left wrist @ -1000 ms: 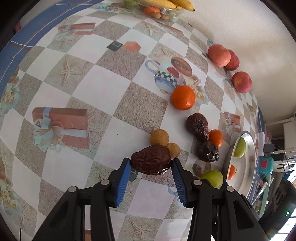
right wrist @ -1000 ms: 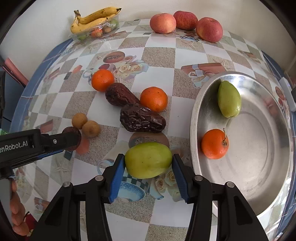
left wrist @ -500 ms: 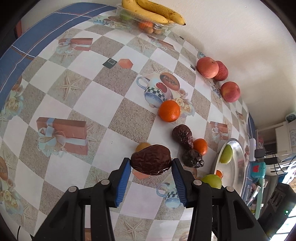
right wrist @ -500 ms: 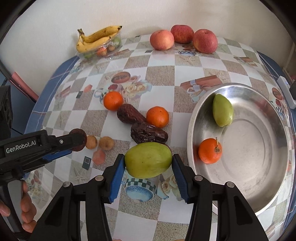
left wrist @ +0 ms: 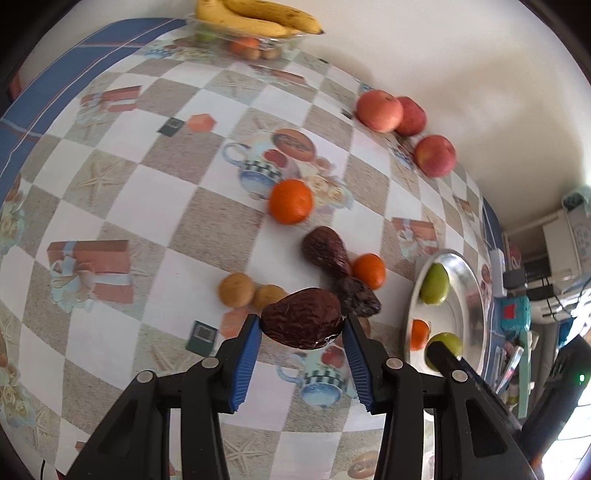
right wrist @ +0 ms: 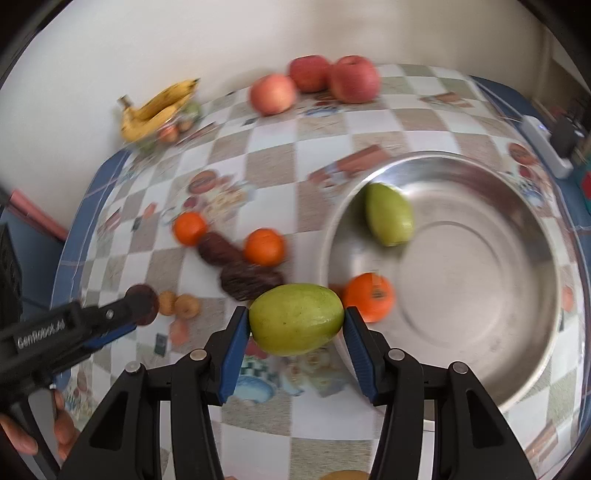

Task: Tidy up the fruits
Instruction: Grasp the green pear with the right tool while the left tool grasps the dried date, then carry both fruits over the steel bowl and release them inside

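Note:
My left gripper is shut on a wrinkled brown date-like fruit, held above the checked tablecloth. My right gripper is shut on a green fruit, held near the left rim of the steel bowl. In the bowl lie a green fruit and an orange. On the cloth remain two oranges, two brown fruits and two small tan fruits. The left gripper shows at the left of the right wrist view.
Three red apples line the wall. A clear tray with bananas stands at the far corner. A white power strip lies beyond the bowl. A person's hand grips the left tool.
Both grippers have risen with their fruits, so the table looks farther away. The right gripper has shifted toward the bowl and rolled; the left has drifted right, toward the scattered fruits.

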The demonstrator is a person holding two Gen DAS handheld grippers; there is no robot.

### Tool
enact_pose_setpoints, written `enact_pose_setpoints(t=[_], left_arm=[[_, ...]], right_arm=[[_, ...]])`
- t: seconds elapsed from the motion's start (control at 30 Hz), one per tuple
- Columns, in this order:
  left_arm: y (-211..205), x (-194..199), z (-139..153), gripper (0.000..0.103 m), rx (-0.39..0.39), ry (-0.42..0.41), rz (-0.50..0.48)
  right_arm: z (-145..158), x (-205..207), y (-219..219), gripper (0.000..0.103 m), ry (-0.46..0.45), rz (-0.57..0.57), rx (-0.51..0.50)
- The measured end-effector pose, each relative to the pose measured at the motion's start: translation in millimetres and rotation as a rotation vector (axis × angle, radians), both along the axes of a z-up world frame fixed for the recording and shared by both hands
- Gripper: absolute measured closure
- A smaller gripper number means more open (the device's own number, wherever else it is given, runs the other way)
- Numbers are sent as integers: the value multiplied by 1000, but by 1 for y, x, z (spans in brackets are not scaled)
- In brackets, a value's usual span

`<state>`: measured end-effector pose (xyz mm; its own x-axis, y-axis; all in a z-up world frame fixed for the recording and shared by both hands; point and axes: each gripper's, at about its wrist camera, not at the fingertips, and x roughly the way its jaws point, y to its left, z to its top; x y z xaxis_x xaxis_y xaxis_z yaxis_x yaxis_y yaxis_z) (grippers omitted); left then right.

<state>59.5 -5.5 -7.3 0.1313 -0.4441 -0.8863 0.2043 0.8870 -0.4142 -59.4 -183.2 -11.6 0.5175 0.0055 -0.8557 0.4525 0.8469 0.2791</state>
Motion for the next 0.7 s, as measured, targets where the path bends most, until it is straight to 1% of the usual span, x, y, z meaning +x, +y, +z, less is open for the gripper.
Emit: enact_pose_setpoints(t=[0.1,0.27,0.4,0.53,0.6,0.7], left_arm=[[-11,-6,2,55,9,-17,-35],[-35,-17,5,55,6,-43,-109],[-63,-31,9,55,-7,-72,-197],[-98,-58,14,55,-16,-119,-315],[-116,-72,15,55,-7,-151,-375],[-135,-88,12,55,9,-181,-438]], right_arm=[[0,-8,-13,50,26,-63,-32],[-4,-27,-39,50,61,-172,-31],[-8,-45,-63,50,84,-271,-19],[-8,-63,-83,49,95,-358,-26],[-8,-71,-91,49,95,-387,-23],[-8,-78,-98,49,92,-409,-15]])
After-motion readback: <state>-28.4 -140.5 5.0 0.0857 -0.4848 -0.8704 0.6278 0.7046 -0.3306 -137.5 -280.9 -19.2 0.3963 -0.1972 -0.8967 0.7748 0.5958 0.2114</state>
